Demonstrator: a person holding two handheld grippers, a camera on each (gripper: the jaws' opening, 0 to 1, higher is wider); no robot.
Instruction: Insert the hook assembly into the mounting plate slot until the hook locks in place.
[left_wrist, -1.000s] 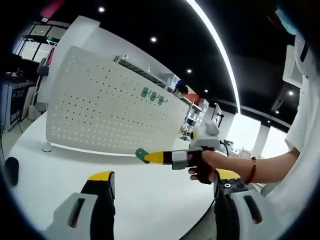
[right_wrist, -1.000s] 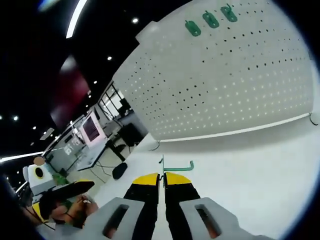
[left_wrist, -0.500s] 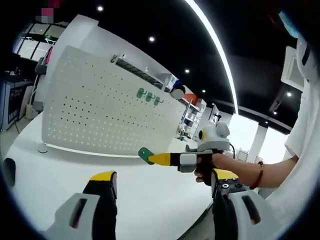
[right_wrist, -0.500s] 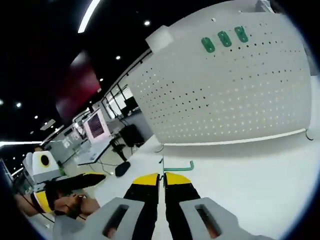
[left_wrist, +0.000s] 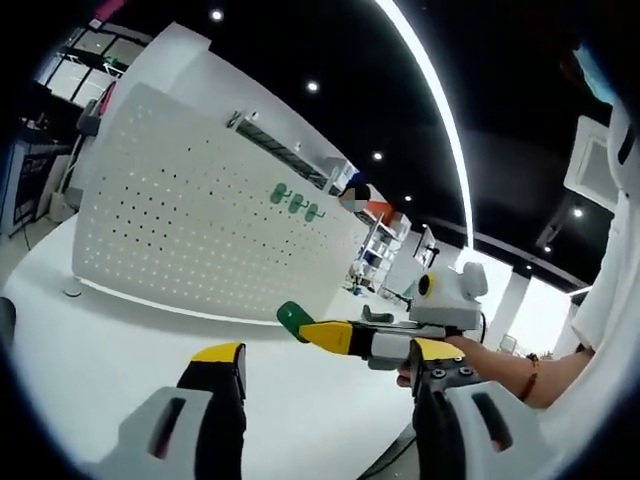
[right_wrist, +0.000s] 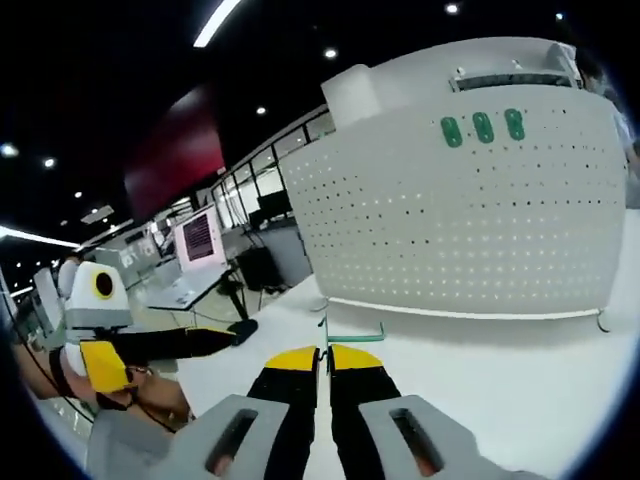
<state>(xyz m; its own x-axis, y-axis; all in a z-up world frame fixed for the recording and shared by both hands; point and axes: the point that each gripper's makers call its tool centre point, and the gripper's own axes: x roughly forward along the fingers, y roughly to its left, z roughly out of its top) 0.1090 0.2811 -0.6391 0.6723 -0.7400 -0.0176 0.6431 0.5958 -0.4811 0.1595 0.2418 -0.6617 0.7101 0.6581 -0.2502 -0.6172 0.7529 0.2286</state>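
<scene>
Right gripper view: a green hook (right_wrist: 352, 333) is pinched in the right gripper (right_wrist: 325, 352), held in the air well short of the white pegboard (right_wrist: 470, 220). The carrying step; next, line it up with a hole. The left gripper (left_wrist: 325, 362) hangs open, empty.

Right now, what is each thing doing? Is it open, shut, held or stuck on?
right gripper: shut on the green hook.
green hook: held in the air, not yet in the pegboard.
left gripper: open, holding nothing.
pegboard: standing upright on the white table.
three green hooks: already mounted in a row near the pegboard's top.
</scene>
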